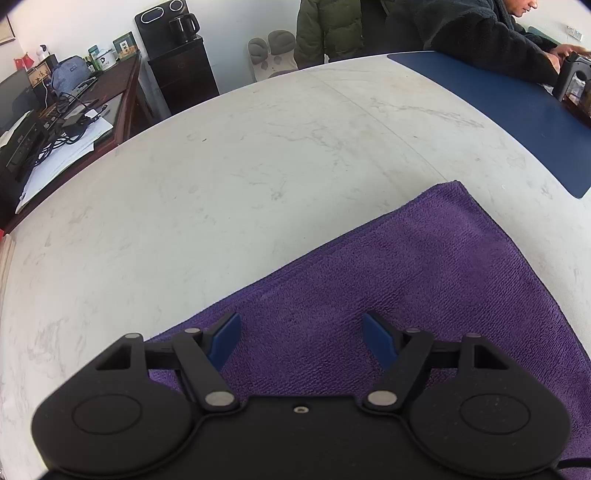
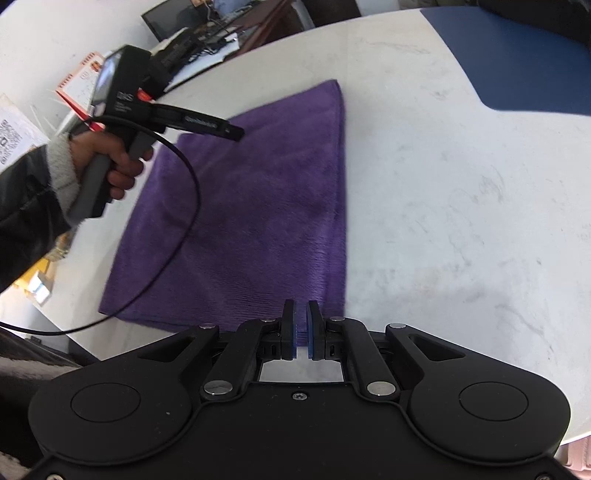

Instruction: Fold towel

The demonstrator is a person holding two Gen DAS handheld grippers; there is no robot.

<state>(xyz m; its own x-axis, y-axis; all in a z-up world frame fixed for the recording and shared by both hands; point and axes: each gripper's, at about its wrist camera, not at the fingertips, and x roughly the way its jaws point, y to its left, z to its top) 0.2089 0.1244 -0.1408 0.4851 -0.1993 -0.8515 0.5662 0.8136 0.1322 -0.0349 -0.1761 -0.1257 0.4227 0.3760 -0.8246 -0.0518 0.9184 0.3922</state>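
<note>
A purple towel (image 1: 424, 266) (image 2: 258, 203) lies flat on the white marble table (image 1: 221, 184) (image 2: 461, 203). My left gripper (image 1: 301, 321) hovers over the towel's left part with its blue pads (image 1: 225, 339) wide apart and nothing between them. In the right wrist view a hand holds that left gripper (image 2: 234, 132) above the towel's far left side. My right gripper (image 2: 303, 314) sits at the towel's near right corner, its jaws drawn together with purple cloth in the thin gap between the pads.
A blue mat (image 1: 498, 103) (image 2: 517, 55) covers the table's far right. Two people (image 1: 424, 26) are at the far edge, one handling a black device (image 1: 572, 74). A cluttered desk (image 1: 74, 110) stands at the left. A black cable (image 2: 184, 221) loops over the towel.
</note>
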